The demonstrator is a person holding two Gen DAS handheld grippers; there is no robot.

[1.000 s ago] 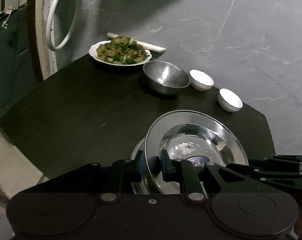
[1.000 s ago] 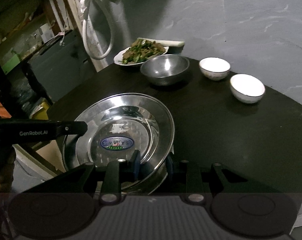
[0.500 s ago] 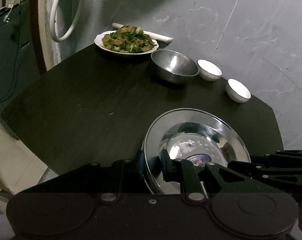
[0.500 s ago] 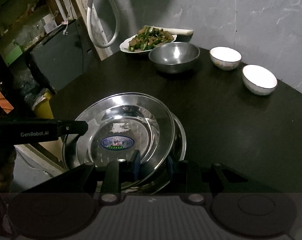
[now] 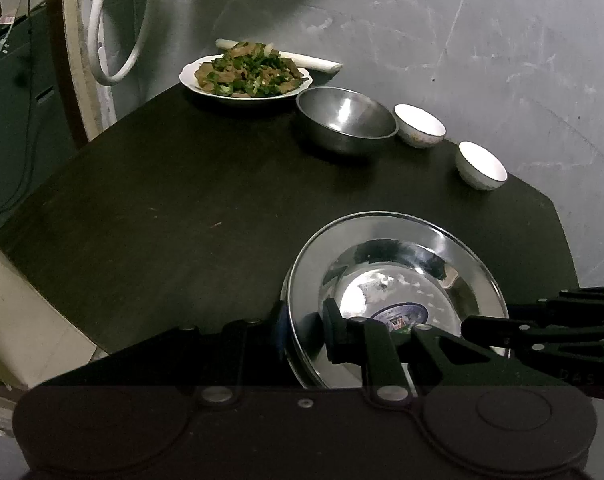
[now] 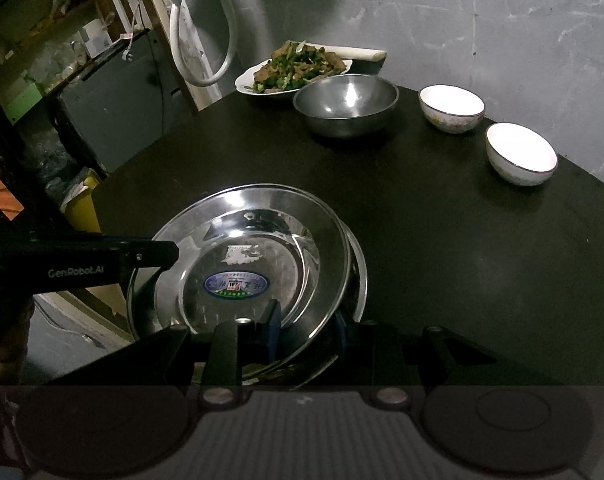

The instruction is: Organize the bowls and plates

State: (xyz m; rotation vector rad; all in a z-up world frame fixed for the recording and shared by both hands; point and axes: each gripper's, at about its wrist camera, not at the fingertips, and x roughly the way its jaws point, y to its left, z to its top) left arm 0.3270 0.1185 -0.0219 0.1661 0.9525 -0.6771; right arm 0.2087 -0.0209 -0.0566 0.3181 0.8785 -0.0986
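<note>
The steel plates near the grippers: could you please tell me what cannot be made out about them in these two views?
- Left wrist view: the near rim of the top steel plate is hidden behind the left gripper.
- Right wrist view: the lower plate shows only a sliver; the top plate covers the rest.
- Both views: the label print is too small to read.
- Right gripper: its body hides the plates' near edges.

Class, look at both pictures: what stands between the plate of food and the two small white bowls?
The steel bowl, empty, stands between the plate of food and the white bowls. Both wrist views show it.
</note>
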